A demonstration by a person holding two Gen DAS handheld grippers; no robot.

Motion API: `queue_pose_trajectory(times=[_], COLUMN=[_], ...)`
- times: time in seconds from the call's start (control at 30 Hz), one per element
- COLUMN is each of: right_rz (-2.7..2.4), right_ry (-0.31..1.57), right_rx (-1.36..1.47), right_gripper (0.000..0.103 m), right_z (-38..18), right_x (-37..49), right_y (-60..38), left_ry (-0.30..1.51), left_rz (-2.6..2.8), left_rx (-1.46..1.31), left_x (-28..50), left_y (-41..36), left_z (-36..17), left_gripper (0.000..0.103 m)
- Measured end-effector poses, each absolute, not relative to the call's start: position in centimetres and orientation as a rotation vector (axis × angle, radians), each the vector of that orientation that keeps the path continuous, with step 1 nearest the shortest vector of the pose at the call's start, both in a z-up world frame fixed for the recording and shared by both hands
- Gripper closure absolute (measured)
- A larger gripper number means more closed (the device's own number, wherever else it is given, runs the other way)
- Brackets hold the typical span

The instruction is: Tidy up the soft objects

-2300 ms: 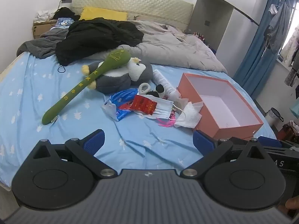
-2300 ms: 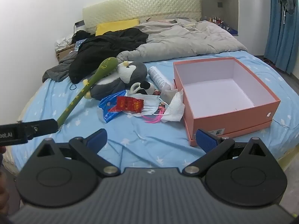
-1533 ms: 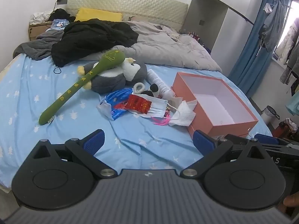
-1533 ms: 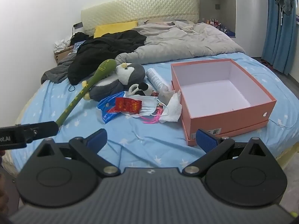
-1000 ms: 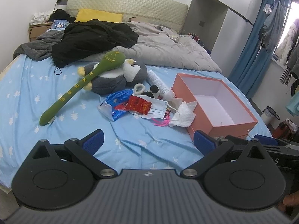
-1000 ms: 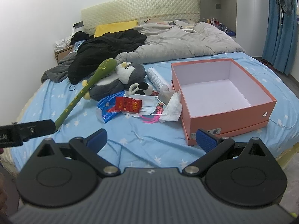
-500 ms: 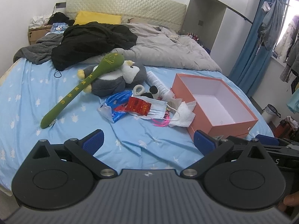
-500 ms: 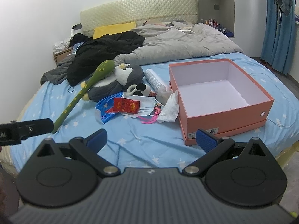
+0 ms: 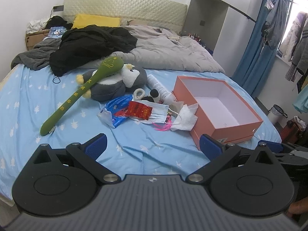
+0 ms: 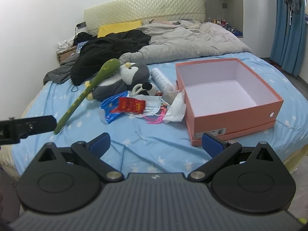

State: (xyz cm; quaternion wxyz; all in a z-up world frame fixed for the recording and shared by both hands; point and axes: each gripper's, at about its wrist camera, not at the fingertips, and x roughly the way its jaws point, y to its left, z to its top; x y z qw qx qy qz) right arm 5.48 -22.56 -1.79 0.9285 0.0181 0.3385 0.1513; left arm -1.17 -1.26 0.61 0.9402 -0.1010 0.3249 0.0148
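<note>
From my left gripper (image 9: 152,147) I see both blue-padded fingers (image 9: 96,147) spread wide and grasping nothing, low in the frame over the blue star-print bed sheet (image 9: 28,96). My right gripper (image 10: 155,144) is likewise released and bare.

Working left to right across the middle of the left wrist view: one long green plush stick (image 9: 80,92) runs from lower left up to centre, with yellow characters along its shaft that I cannot read. Its head rests on one grey-and-white penguin plush (image 9: 119,80). Just right of that lie one small black-and-white plush (image 9: 152,95) and one white cylinder bottle (image 9: 159,87), its print too small to read. In front of them sits a pile: one blue-and-white plastic packet (image 9: 115,111), one red packet (image 9: 139,110) with gold print I cannot make out, one face mask (image 9: 157,113), pink strings (image 9: 162,126) and one white tissue (image 9: 185,118).

At right centre stands one open orange box (image 9: 223,129), white inside and holding nothing, with a small label on its near wall that is illegible. The tissue touches its left wall.

All the soft things lie well beyond my fingertips, above them in both frames. In the right wrist view the box's near corner sits just above the right finger.

At the upper left, a black garment (image 9: 92,44), a grey blanket (image 9: 34,52) and a yellow pillow (image 9: 96,20) are heaped near the headboard.
</note>
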Motion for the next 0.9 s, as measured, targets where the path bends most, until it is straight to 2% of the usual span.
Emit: queue_pose_trajectory(times=[0.9], right_rz=[0.337], right_ry=[0.715], right_rx=[0.049], right_gripper=[0.000], right_z=[-3.2], right_x=[7.3], right_y=[-21.4], left_ry=[0.716], left_rz=[0.065], left_rx=[-0.205], left_x=[0.7], left_y=[0.3], left_z=[-0.6], left_gripper=[0.000])
